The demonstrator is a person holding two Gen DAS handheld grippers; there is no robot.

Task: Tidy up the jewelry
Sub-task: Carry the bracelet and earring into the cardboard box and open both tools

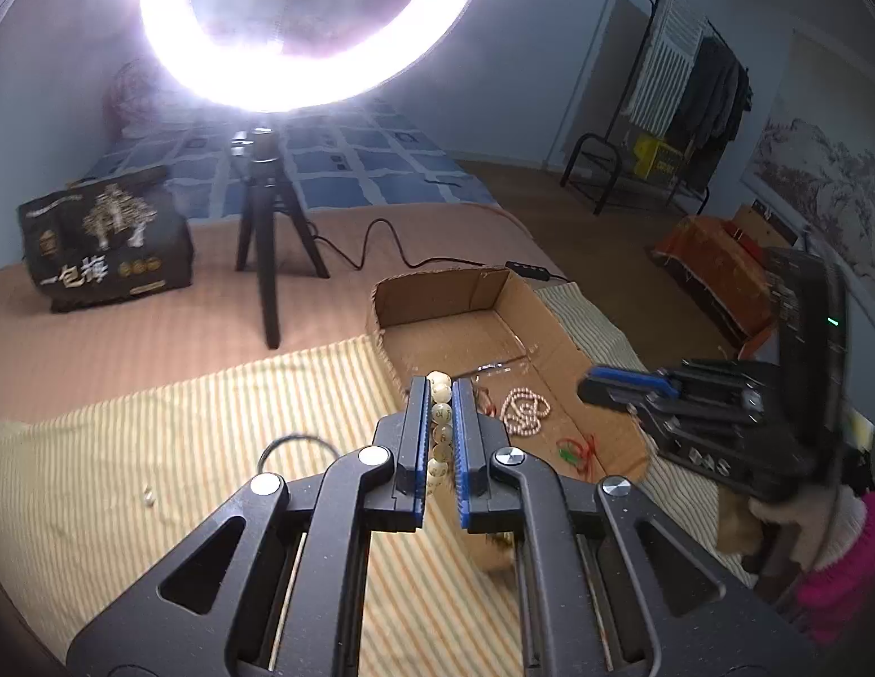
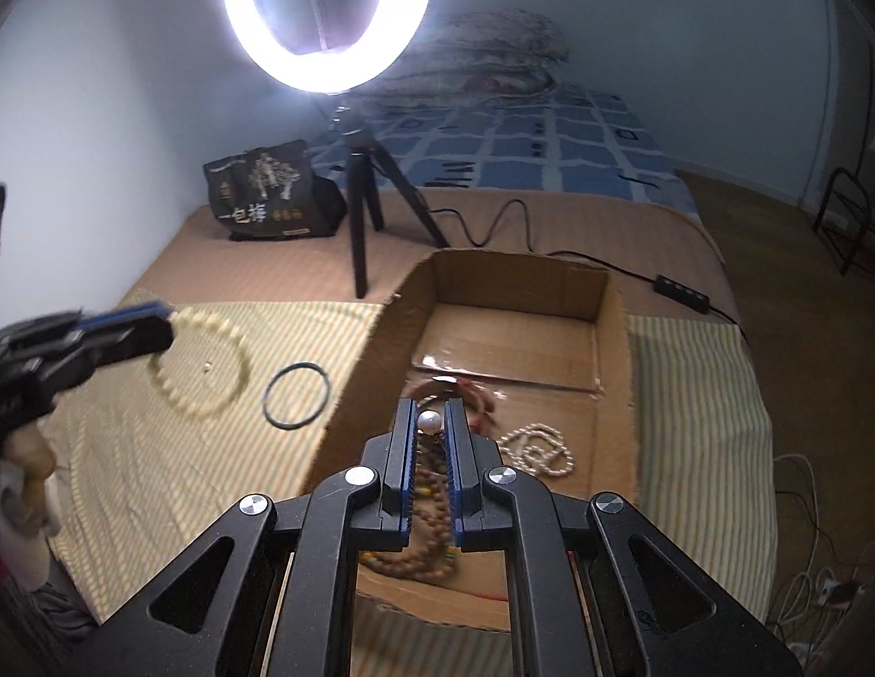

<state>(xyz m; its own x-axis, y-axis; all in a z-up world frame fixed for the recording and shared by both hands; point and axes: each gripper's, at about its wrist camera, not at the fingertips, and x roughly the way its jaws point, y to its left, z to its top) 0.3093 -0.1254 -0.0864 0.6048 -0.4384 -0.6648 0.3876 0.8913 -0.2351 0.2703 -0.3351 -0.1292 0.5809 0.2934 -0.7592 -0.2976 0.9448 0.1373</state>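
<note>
The left tool [image 1: 440, 389] is clamping its blue ribbed pads on a bracelet of pale round beads [image 1: 440, 427], glossy and faintly marked, the strand running straight up between the two pads; from the right wrist view the same bracelet [image 2: 203, 361] is hanging as an open ring in the air above the striped cloth [image 2: 155, 451], near the left wall of the cardboard box [image 2: 364, 350]. The right tool [image 2: 429, 423] is pinching a single smooth white pearl [image 2: 430, 422] at its tips, hovering over the near half of the box, with a wooden bead strand [image 2: 423, 541], brown and matte with a few coloured spacers, lying coiled below it on the box floor. Also resting in the box is a tangled necklace of small pearly beads [image 1: 524, 410], toward the right wall, and a bit of thin red cord with a green piece [image 1: 572, 450] by the near right corner. Out on the ribbed yellow-and-white cloth, a thin black ring [image 2: 296, 395] is lying flat just beside the box's left wall, and a tiny pale bead [image 1: 148, 493] is sitting alone toward the cloth's left edge. The box is shallow, rough-cut, with shiny tape across its floor.
</note>
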